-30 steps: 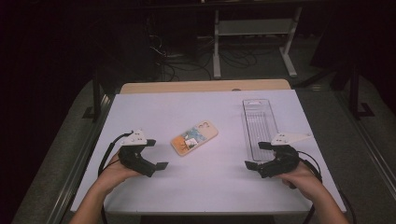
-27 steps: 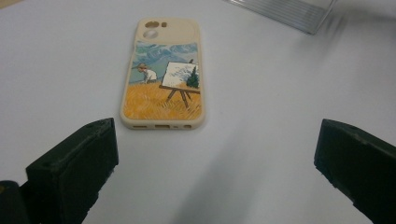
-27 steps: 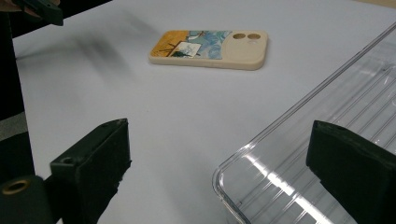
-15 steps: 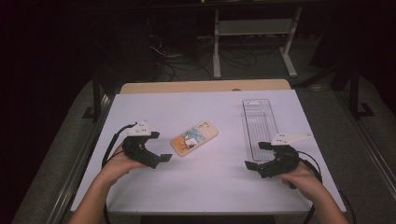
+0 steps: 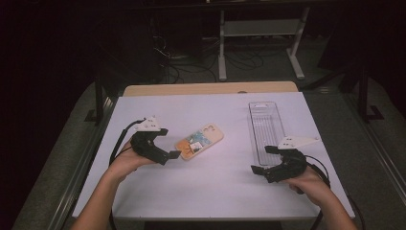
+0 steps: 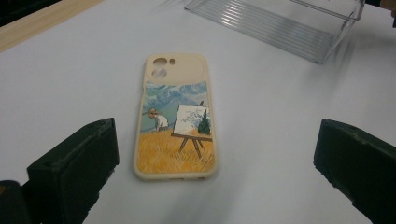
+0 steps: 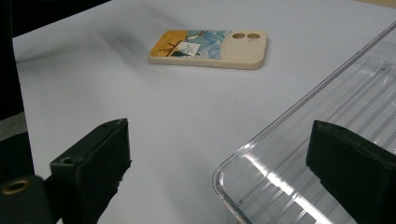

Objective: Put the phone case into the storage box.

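Note:
A cream phone case (image 5: 200, 141) printed with a painting lies flat at the table's middle, camera cutouts toward the far right. My left gripper (image 5: 168, 143) is open just left of it, its near jaw tip almost at the case's lower end. In the left gripper view the phone case (image 6: 175, 116) lies between and just ahead of the wide-apart jaws of the left gripper (image 6: 217, 156). My right gripper (image 5: 262, 159) is open at the near end of a clear plastic tray (image 5: 266, 127). In the right gripper view the right gripper (image 7: 219, 149) straddles the tray (image 7: 327, 93) corner, with the phone case (image 7: 210, 49) farther off.
The white table (image 5: 215, 191) has bare room in front and at the far left. A wooden strip (image 5: 210, 88) runs along its far edge. Beyond it are a dark floor, cables and a metal stand (image 5: 261, 28).
My left gripper has moved forward and right, closing on the phone case's near end. The right gripper, case and tray have stayed put.

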The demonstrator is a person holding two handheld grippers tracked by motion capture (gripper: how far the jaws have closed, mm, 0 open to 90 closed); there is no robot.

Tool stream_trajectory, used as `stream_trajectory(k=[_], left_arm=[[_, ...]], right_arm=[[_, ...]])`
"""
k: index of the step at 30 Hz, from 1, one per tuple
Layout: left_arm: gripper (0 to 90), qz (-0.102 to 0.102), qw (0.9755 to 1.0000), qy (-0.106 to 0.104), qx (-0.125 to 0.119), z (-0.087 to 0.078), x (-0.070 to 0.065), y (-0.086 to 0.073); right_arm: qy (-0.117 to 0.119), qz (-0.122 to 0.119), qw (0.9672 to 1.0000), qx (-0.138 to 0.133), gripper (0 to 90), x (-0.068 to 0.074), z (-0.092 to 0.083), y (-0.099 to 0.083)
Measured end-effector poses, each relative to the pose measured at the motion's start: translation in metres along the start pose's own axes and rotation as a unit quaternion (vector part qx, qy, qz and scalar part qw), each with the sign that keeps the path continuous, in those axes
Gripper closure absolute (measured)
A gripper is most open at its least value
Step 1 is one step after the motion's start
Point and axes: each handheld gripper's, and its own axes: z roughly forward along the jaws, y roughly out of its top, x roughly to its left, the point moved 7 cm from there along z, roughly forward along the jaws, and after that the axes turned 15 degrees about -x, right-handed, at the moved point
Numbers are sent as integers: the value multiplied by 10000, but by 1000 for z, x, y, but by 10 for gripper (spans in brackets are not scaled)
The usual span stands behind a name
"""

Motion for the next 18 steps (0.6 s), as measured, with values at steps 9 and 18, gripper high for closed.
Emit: stream_trajectory(k=[9,18], left_arm=[[0,97,10000,5,-20,14,4,12],[0,125,9999,-6,-60,24,7,21]], right_arm=[[3,9,10000,15,57,0,0,0],[-5,14,10000,13,56,0,0,0]])
